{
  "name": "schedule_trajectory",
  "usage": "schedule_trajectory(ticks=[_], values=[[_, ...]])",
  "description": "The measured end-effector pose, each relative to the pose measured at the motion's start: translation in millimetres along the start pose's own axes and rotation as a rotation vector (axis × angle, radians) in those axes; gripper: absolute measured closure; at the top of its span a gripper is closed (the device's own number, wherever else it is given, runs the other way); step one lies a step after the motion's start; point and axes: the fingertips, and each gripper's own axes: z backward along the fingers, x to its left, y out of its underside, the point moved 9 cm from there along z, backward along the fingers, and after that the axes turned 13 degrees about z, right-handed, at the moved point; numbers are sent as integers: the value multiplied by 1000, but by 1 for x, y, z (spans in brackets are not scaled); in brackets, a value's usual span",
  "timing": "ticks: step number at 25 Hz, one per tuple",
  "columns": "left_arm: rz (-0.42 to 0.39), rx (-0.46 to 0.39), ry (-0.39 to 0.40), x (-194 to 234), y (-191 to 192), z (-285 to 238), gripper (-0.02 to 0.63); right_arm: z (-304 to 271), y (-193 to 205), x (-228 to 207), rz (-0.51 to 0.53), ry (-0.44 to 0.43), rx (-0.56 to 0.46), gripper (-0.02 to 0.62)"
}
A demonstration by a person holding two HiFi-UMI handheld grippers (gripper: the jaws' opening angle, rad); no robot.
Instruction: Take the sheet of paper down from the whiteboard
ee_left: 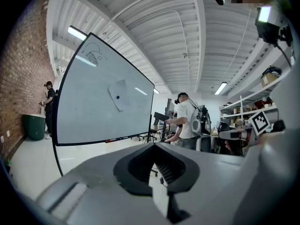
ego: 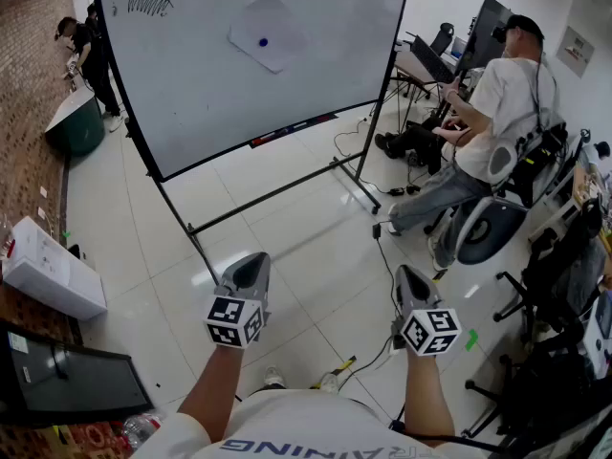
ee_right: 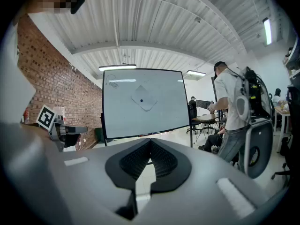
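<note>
Paper sheet [ego: 269, 32] hangs tilted on the whiteboard [ego: 191, 94], held by a blue magnet [ego: 263, 41]. The left gripper [ego: 256, 259] and right gripper [ego: 404, 273] have their jaws closed on nothing, well apart from the board. White floor tiles [ego: 316, 228] lie between. A seated person [ego: 497, 103] is to the right of the board's stand.

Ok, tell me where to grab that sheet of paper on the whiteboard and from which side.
Grip the sheet of paper by its lowest corner, coming from below, I'd say. It hangs turned like a diamond, flat on the whiteboard, pinned by one blue magnet near its middle, so the corners look free.
</note>
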Motion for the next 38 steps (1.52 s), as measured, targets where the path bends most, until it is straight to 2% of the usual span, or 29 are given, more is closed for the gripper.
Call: schedule_trajectory(ticks=[6,12,19,28,38], values=[[-21,-8,-6,33,-10,11,603,-26,-12,29,5,-12,-9,588],[-33,-25,-50,79,-26,30,603,-63,-26,66,12,-51,-13,589],[10,-28,-84,118,-35,27,603,-105,-36,85,25,-100,-11,588],[-16,-38,-104,131,-56,-53,603,-189,-37,40,-5,-154,-38,588],[-37,-75,-168,128,-96,-183,603,-304,-62,-59,5,-223,-87,588]])
